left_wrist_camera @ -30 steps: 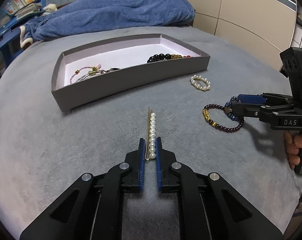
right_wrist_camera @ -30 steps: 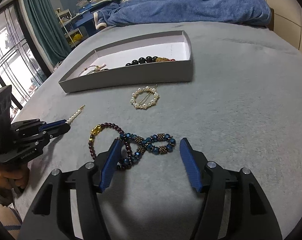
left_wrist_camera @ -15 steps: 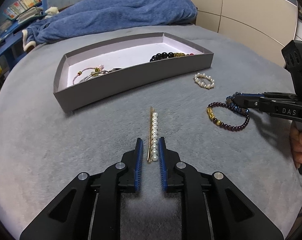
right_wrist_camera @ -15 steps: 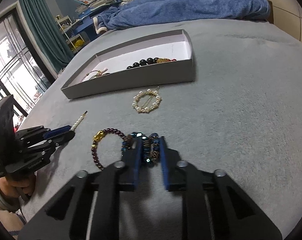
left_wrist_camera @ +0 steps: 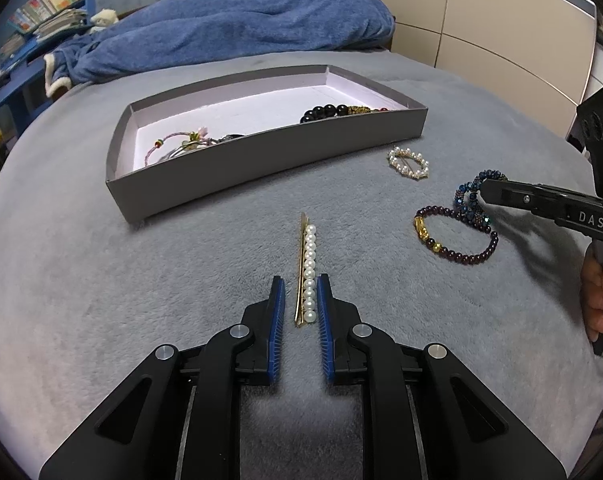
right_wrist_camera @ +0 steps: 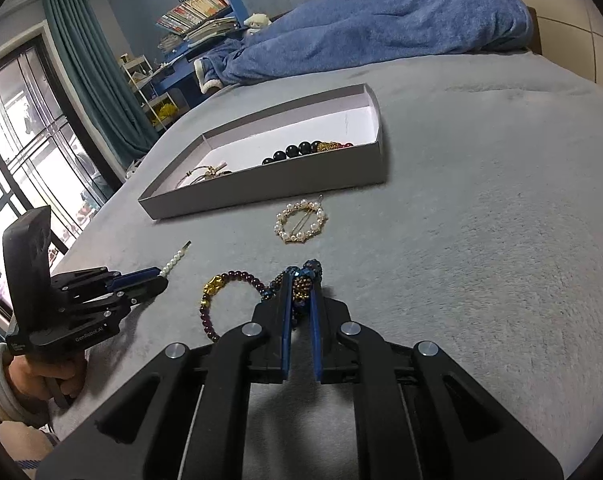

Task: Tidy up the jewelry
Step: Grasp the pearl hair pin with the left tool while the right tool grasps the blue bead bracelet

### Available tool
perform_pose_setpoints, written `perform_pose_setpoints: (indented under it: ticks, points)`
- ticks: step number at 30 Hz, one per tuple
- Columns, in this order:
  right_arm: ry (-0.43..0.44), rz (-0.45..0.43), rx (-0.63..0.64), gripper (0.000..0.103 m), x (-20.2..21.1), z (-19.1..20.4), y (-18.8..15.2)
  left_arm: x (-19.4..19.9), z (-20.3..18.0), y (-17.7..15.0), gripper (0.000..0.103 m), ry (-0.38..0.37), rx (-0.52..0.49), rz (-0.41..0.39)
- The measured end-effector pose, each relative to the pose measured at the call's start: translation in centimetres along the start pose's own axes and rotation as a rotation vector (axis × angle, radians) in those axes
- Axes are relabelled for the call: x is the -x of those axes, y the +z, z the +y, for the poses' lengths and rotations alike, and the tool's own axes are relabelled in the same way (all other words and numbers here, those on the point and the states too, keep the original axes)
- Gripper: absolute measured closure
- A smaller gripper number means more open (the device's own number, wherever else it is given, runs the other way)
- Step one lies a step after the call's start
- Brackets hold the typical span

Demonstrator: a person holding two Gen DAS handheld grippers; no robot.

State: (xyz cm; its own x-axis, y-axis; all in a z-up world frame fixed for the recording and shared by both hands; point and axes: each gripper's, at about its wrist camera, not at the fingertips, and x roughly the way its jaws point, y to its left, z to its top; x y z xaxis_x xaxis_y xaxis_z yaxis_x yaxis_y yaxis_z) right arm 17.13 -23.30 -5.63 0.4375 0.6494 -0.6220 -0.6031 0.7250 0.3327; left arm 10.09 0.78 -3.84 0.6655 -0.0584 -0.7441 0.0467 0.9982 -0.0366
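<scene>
Gripping: right gripper has its blue pads pinched on the blue beaded bracelet, jaws nearly together
Bracelet look: dark blue faceted beads mixed with bronze ones, bunched into a loop at the pad tips, touching a garnet bracelet with gold charms just left of the right tongs
Left gripper: jaws narrow but apart, straddling the near end of the pearl hair clip with a gap on the gold side
Clip look: one row of white pearls on a thin gold bar, pointing straight ahead of the left tongs
Ahead: pearl ring brooch, then the grey tray with black beads on the grey blanket
</scene>
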Motion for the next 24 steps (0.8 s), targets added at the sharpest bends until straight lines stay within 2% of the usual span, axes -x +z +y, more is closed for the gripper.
perform_pose_setpoints:
  ticks: [9,21,24]
  points:
    - [0.005,-0.015,0.004,0.095,0.27,0.1,-0.09,-0.13,-0.39,-0.01,0.084,0.026,-0.019,0.0]
    - [0.007,-0.023,0.009,0.095,0.37,0.36,-0.1,-0.12,-0.12,0.06,0.084,0.011,-0.005,0.001]
    - [0.01,-0.023,0.008,0.095,0.39,0.32,-0.07,0.0,-0.18,0.03,0.088,0.01,-0.007,-0.007]
